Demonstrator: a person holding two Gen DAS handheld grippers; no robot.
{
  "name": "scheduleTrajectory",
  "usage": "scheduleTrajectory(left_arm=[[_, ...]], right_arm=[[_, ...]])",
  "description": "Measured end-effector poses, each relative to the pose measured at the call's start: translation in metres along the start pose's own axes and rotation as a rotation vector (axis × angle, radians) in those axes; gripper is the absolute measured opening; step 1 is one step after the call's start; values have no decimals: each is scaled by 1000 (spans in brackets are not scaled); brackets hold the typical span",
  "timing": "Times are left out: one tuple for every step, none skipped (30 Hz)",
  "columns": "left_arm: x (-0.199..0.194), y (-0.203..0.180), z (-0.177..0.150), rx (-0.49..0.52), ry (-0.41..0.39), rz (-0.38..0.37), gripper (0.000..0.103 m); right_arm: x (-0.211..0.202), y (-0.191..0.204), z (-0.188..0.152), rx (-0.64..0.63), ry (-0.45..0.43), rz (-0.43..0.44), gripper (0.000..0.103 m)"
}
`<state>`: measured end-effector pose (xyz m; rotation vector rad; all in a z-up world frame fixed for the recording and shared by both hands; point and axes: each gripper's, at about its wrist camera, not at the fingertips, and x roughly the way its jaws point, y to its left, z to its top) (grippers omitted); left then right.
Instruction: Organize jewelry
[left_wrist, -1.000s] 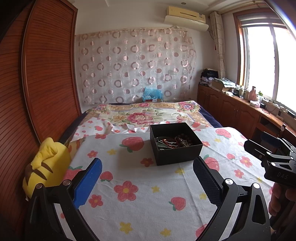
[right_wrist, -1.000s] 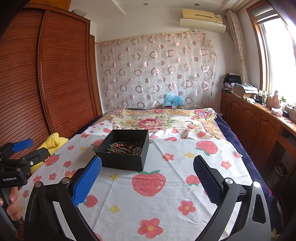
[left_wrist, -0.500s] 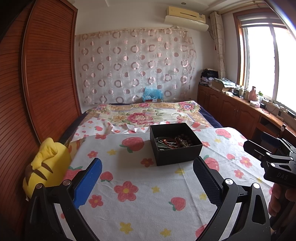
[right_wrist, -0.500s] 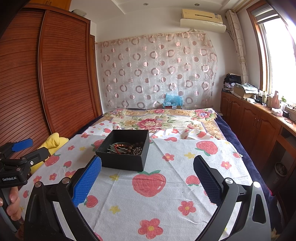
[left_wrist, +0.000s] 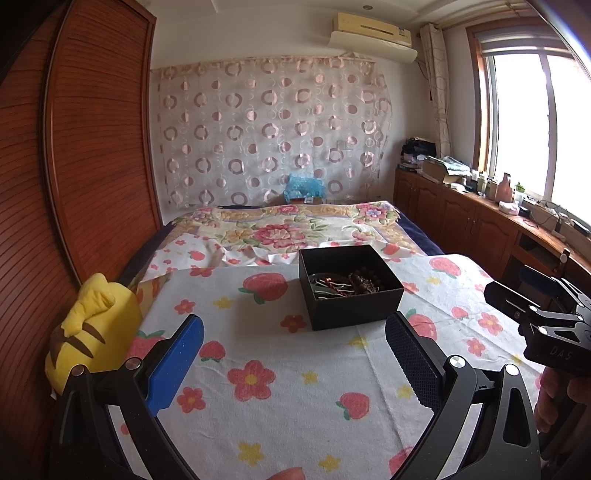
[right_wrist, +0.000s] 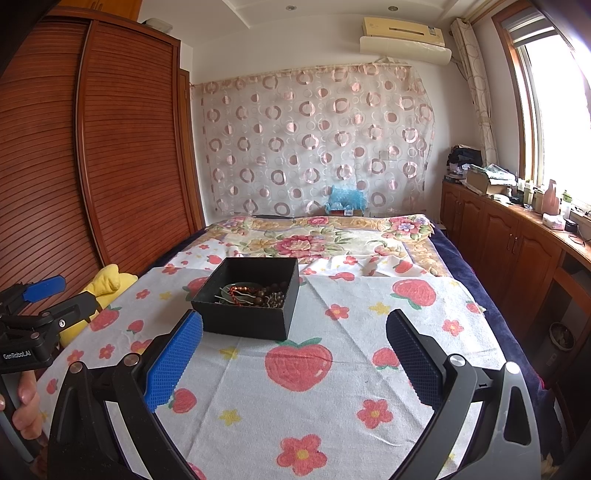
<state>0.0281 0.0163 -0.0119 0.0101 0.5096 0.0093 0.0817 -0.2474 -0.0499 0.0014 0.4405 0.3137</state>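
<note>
We saw the black box (left_wrist: 351, 286) sitting open on the strawberry-print cloth (left_wrist: 280, 373), toward the far middle of the covered surface. Inside it lay the jewelry (right_wrist: 255, 293): dark brown beads, a red-orange cord piece and some pale strands, all tangled together; finer detail was too small to tell. The box rested flat, nothing touching it.

The left gripper (left_wrist: 293, 345) hovered above the cloth short of the box, its 2 fingers spread wide with nothing between them. The right gripper (right_wrist: 293, 345) was likewise spread wide and empty, the box just beyond its left finger (right_wrist: 173, 363) in that view. Each gripper showed at the edge of the other's view, held by a hand (right_wrist: 24, 400).

A yellow plush toy (left_wrist: 90, 332) sat at the cloth's left edge by the wooden wardrobe (left_wrist: 74, 155). Beyond the cloth we noted a floral blanket (left_wrist: 288, 230).
</note>
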Motion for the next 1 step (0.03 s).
scheduleTrajectory(left_arm=[[0,0,0,0,0,-1,95]], right_arm=[[1,0,1,-1,0,-1,100]])
